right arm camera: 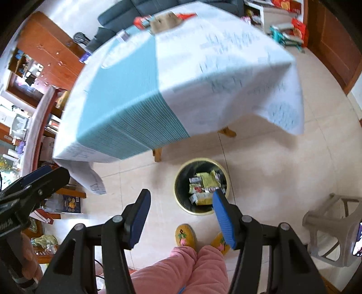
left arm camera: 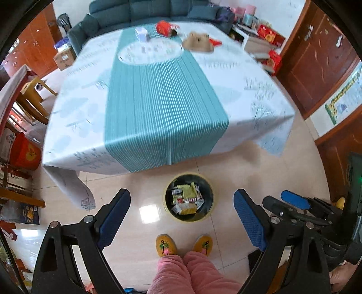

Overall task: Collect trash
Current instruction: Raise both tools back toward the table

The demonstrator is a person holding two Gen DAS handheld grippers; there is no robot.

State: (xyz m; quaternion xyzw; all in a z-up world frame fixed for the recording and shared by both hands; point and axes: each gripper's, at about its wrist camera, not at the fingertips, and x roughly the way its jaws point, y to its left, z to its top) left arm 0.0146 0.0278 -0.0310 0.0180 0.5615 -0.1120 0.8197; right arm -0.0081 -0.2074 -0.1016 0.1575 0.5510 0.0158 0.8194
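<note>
Glossy tile floor (left arm camera: 260, 162) | round bin (left arm camera: 211, 204), crumpled wrappers (left arm camera: 185, 200)

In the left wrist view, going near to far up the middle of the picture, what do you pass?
Pink trouser legs → yellow slippers → trash bin holding wrappers → table edge with its teal striped runner → white oval on the cloth → dark sofa.
</note>
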